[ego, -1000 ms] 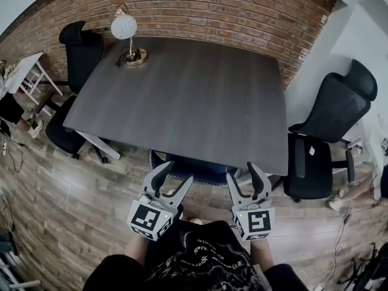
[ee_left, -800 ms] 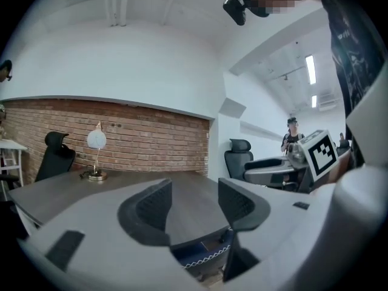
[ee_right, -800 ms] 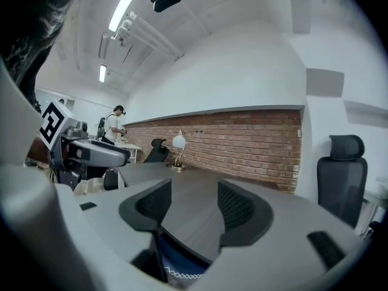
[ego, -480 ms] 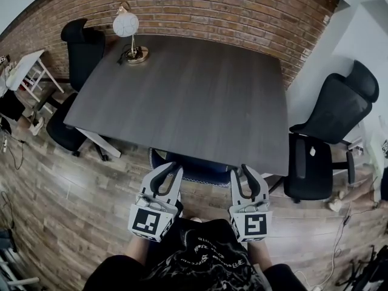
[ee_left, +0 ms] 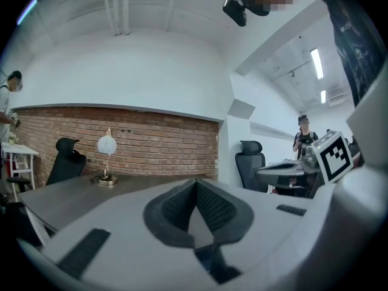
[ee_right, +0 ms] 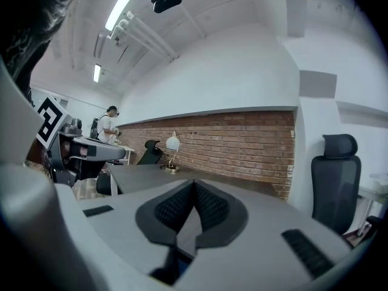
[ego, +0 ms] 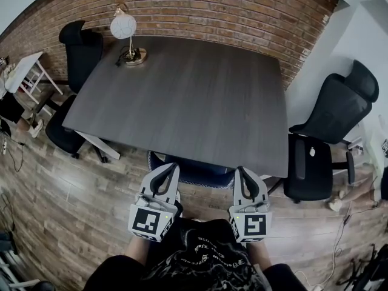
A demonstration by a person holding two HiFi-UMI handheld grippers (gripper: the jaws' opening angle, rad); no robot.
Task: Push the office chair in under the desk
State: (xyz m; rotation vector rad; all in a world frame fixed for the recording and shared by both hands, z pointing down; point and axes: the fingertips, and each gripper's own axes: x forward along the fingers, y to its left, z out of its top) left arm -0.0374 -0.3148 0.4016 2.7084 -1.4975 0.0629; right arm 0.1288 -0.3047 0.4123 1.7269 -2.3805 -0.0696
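Brick wall (ego: 230,11) behind, the bench (ego: 194,96) half covers the office chair (ego: 193,171), at 12 o'clock from the left hand-held gripper (ego: 171,168) and right hand-held gripper (ego: 241,171), both equally near, jaws just closed empty

**Layout around the grippers**

Left gripper (ego: 172,169) and right gripper (ego: 242,171) sit side by side off the near edge of the desk (ego: 182,96). Office chair (ego: 195,170) is just ahead, between them, under that edge. Lamp (ego: 125,32) stands on the desk's far-left corner. Second chair (ego: 330,132) is well right of the right gripper. Third chair (ego: 79,53) is far ahead-left, beside the lamp corner. Brick wall (ego: 230,5) runs behind the desk.
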